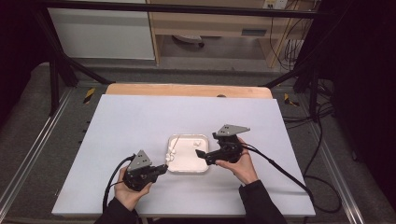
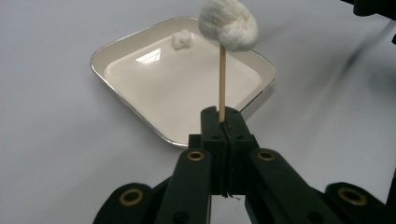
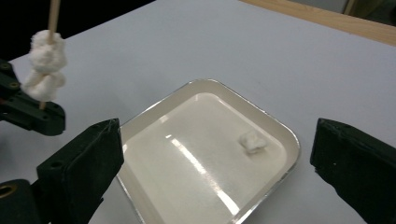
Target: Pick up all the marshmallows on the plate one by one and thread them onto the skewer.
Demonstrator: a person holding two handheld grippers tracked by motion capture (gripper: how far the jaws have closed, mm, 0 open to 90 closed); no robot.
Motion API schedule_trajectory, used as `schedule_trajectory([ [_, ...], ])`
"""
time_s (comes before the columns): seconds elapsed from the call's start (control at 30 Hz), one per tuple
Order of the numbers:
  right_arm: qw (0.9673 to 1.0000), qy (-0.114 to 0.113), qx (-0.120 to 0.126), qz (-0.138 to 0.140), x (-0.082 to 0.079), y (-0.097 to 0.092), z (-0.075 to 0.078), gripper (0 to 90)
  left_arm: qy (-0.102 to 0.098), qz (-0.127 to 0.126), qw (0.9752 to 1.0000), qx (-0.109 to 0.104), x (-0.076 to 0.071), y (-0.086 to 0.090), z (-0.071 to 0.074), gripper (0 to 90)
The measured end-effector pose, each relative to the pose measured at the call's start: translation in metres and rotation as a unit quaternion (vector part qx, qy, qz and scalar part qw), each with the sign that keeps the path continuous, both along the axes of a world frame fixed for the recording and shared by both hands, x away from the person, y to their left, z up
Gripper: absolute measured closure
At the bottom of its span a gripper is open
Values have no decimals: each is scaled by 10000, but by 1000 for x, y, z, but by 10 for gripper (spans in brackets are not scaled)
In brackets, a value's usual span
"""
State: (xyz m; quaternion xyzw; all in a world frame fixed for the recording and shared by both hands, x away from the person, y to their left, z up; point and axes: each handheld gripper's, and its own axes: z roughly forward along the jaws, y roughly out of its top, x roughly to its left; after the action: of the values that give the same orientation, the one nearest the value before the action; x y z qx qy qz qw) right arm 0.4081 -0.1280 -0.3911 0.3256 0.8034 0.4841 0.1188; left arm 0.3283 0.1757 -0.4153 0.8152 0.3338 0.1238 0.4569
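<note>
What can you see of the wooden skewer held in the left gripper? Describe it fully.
The wooden skewer is a thin, straight, pale brown stick, standing roughly upright above the white tray. Its lower end is clamped between the shut jaws of the left gripper. Soft white marshmallow-like lumps are threaded on it, and in the right gripper view the bare stick shows beyond them. Nothing else touches it; one more white lump lies in the tray.

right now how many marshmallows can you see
3: two threaded on the skewer clamped in the left claw, one above the other, and one loose marshmallow in the tray.
</note>
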Motion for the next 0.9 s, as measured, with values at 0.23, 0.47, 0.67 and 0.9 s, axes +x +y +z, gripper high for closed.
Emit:
schedule_trajectory([
  [0.23,9995,81,-231,-196,18,2,-7,16,65,26,9999,-92,1,2,-1,889],
  [0.47,9981,213,-523,-257,38,10,-17,47,84,53,9999,-127,2,5,-1,889],
  [0.67,9976,231,-637,-165,48,21,-26,106,97,36,9999,-109,2,4,-1,889],
  [0.9,9970,359,-686,-20,56,28,-41,243,101,30,9999,-100,2,5,-1,889],
])
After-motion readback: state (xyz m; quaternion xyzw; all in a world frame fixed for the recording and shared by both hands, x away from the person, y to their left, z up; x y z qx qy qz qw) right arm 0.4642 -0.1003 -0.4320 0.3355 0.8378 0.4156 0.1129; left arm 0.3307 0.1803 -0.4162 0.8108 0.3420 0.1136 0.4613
